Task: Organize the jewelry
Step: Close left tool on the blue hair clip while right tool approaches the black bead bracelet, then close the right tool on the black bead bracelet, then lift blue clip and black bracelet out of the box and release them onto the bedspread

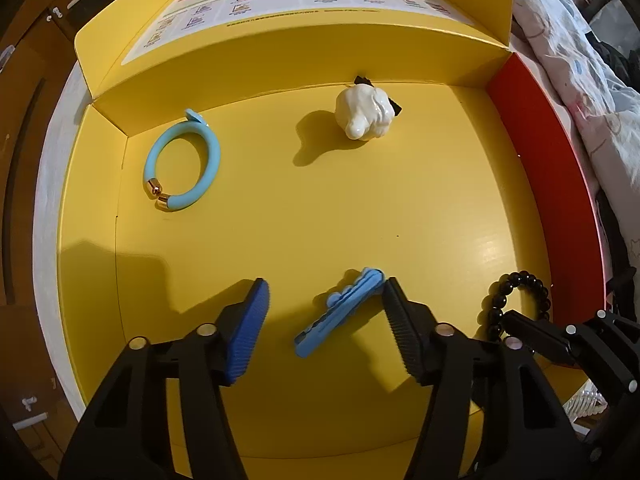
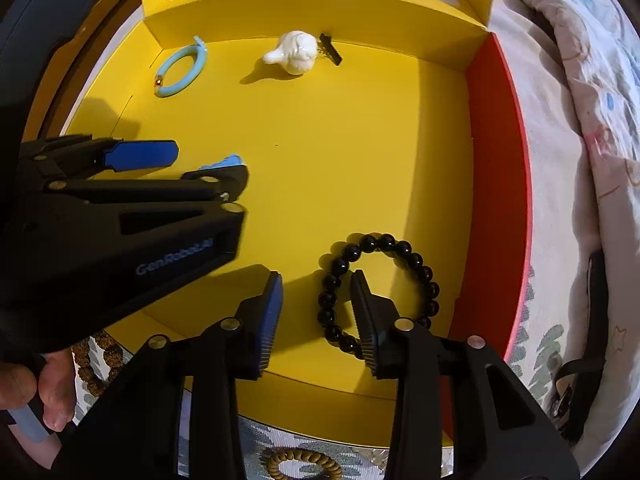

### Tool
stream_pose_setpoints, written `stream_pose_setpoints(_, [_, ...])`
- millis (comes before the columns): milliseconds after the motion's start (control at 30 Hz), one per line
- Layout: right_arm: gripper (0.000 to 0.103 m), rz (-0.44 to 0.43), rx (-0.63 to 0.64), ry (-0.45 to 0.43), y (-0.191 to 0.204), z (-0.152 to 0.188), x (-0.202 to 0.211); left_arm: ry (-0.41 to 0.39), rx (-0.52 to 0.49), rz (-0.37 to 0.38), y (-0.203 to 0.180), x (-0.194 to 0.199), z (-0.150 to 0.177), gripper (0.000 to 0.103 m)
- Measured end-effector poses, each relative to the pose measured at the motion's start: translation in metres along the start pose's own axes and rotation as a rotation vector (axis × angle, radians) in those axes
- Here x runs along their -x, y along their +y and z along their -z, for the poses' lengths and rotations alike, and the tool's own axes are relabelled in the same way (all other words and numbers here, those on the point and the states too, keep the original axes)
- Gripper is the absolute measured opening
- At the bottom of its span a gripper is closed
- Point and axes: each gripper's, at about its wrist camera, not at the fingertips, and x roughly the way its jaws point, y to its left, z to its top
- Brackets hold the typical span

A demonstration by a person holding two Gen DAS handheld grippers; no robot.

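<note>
A shallow yellow box (image 1: 280,224) holds the jewelry. My left gripper (image 1: 326,286) points down into it, open, with a light blue hair clip (image 1: 340,312) lying between its fingers; the clip's far end touches the right fingertip, while the left pad stands apart. My right gripper (image 2: 317,276) is open astride the left side of a black bead bracelet (image 2: 400,248), one finger inside the ring and one outside. That bracelet (image 1: 516,284) also shows at the left wrist view's right edge. A light blue bangle (image 1: 184,160) and a white glossy clip (image 1: 364,112) lie near the far wall.
The box has a red right wall (image 1: 540,184) and a raised printed lid (image 1: 304,4) at the back. Outside its near edge, a brown coil hair tie (image 2: 304,464) and brown beads (image 2: 96,356) lie on patterned cloth. Bedding (image 2: 580,120) lies to the right. A hand (image 2: 40,392) holds the left gripper.
</note>
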Motion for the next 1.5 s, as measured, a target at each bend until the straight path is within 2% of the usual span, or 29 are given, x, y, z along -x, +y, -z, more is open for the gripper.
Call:
stream_pose_setpoints(33, [0.032, 0.002, -0.005, -0.002, -0.001, 0.0, 0.0, -0.004, -0.006, 0.002, -0.002, 0.001, 0.001, 0.036])
stream_pose_setpoints(67, [0.031, 0.005, -0.005, -0.004, -0.001, 0.001, 0.001, -0.004, -0.012, 0.005, -0.003, 0.002, 0.002, 0.026])
stream_pose_setpoints(167, [0.029, 0.006, -0.019, -0.008, -0.003, 0.003, 0.002, -0.004, -0.018, 0.002, -0.002, 0.003, 0.004, 0.024])
stream_pose_setpoints(233, [0.027, 0.015, -0.024, -0.019, -0.004, 0.005, 0.004, -0.004, -0.021, 0.007, -0.002, 0.003, 0.005, 0.017])
stream_pose_setpoints(500, [0.02, 0.03, -0.031, -0.043, 0.01, 0.015, 0.005, 0.003, 0.011, 0.012, 0.014, 0.005, 0.014, 0.016])
stream_pose_setpoints(700, [0.019, 0.094, 0.013, 0.017, 0.024, 0.008, 0.002, 0.008, 0.007, 0.034, 0.019, 0.001, 0.008, 0.016])
stream_pose_setpoints(767, [0.012, 0.101, 0.014, 0.04, 0.025, 0.004, 0.003, 0.002, -0.011, 0.028, 0.022, 0.002, 0.004, 0.016])
stream_pose_setpoints(867, [0.011, 0.11, 0.013, 0.066, 0.027, 0.0, 0.004, 0.0, -0.002, 0.04, 0.025, 0.006, 0.009, 0.016])
stream_pose_setpoints(1200, [0.011, 0.065, -0.072, 0.031, 0.012, -0.005, 0.033, -0.016, 0.057, 0.051, 0.048, 0.024, 0.011, 0.016])
stream_pose_setpoints(1500, [0.011, 0.004, -0.121, -0.044, -0.017, -0.003, 0.081, -0.093, 0.071, 0.103, 0.06, 0.068, 0.015, 0.016])
